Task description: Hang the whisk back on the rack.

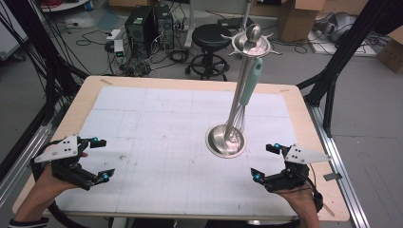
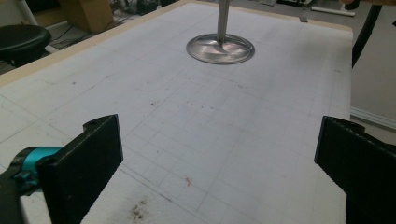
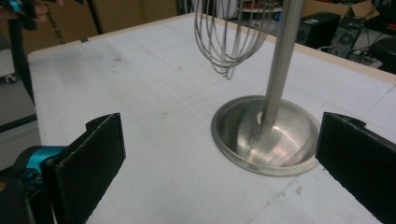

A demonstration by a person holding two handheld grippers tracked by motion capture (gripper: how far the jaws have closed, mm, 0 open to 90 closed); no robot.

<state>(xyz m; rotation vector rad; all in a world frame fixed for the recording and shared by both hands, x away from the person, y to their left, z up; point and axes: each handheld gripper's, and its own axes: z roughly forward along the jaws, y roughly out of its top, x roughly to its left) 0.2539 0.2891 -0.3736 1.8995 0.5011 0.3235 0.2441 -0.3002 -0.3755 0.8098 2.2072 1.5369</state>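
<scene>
Reaching for the whisk looks like the step in hand, and the right gripper (image 1: 264, 162) is the one placed for it: its jaws stand wide apart and released, holding nothing, just beside the round base of the utensil stand (image 1: 226, 140). The left gripper (image 1: 101, 159) rests well apart at the other side of the tabletop (image 1: 157, 118), jaws likewise spread and empty. The whisk (image 1: 246, 90) hangs by its pale green handle from the hooked ring at the top of the stand, wires down, close against the steel pole. To do it well, I judge the right gripper should rise to the handle rather than the wires, close across it squarely, then lift up and off the hook before drawing away, so the stand is not tipped; the left gripper could steady the base.

The high view shows the handle, the hook ring and both hands at once. The right gripper view gives the wire loops (image 3: 231, 35) hanging clear above the polished base (image 3: 268, 135), apart from it. The left gripper view adds the base (image 2: 220, 48) from far off across the gridded mat
</scene>
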